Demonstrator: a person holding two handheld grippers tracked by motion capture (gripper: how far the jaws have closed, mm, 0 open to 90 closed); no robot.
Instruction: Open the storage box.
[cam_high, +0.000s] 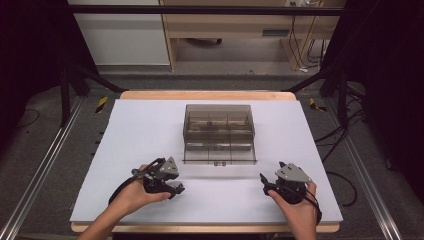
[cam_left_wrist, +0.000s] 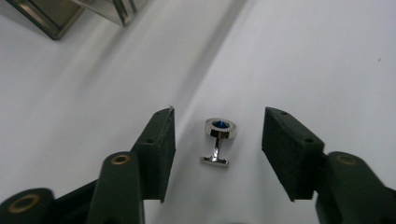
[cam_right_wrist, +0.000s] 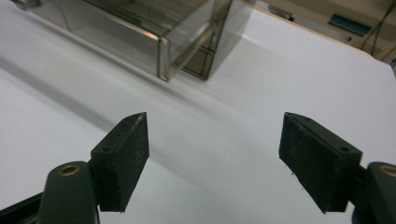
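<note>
We are seeing smoky clear compartment box sitting mid-counter, white sheet covering wooden counter, pale cabinet standing beyond.

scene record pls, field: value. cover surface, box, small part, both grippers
surface: white sheet over a wooden table
box: smoky see-through box with inner dividers, at mid table, its front drawer pulled toward the person
small part: silver cufflink with a blue stone, lying on the sheet between the left jaws, touching neither pad
left gripper: near the front edge, left of the box, jaws open around the cufflink
right gripper: near the front edge, right of the box, jaws open, nothing between them
contact: no grip on anything
</note>
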